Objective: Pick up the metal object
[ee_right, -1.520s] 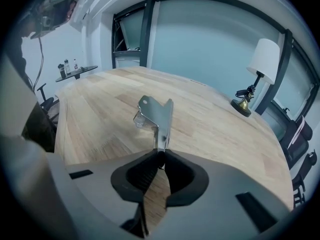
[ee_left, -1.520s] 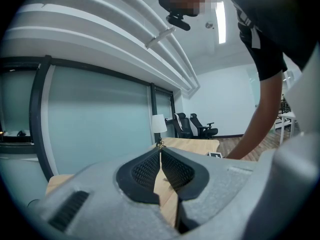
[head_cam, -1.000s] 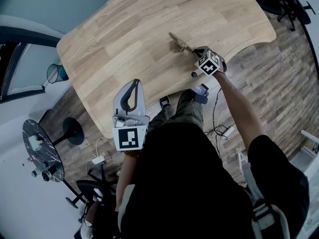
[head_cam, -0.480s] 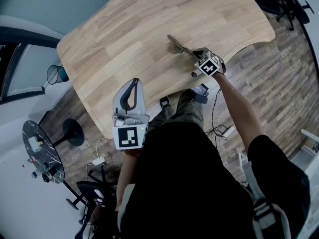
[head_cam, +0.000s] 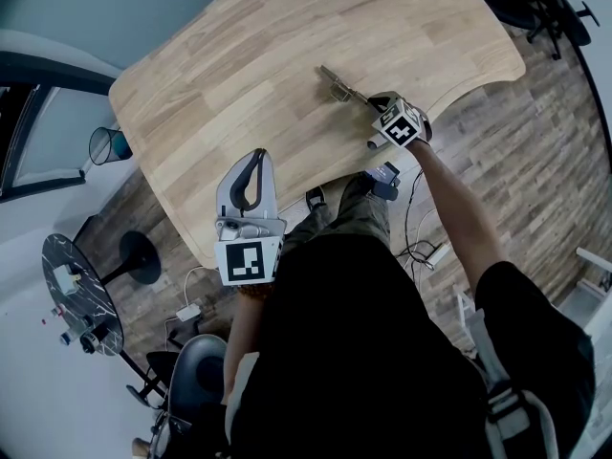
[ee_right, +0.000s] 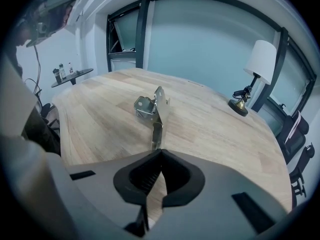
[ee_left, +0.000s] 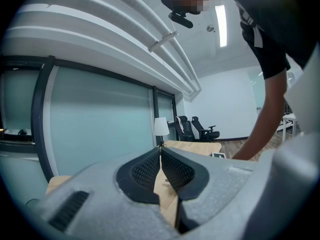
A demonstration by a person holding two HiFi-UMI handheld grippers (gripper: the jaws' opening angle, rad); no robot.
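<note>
Spreading across most of the head view, the pale wooden counter (head_cam: 239,75) is the largest thing here, with wood-plank floor showing beyond its right edge. The person stands at the counter's near edge, one arm reaching out over the counter's right side and the other held back at the near-left edge.

The left tongs (head_cam: 258,156) hover at that near-left edge. In the left gripper view their dark ribbed pads (ee_left: 147,169) come together at the tips, and only the counter's wood shows in the slit below, so they hold nothing (they point along the counter toward a glass wall).

The right tongs (head_cam: 375,98) sit low over the counter's right half. In the right gripper view their tips are pinched together (ee_right: 160,152) right at the near end of the metal object (ee_right: 157,109), whose thin strip runs straight into them, so they look closed on that end.

A table lamp (ee_right: 260,64) with a white shade stands at the counter's far edge.

Smallest is the metal object (head_cam: 339,84) itself, a bright strip with a folded bracket at its far end, on the counter's right half, well inside the edges.
</note>
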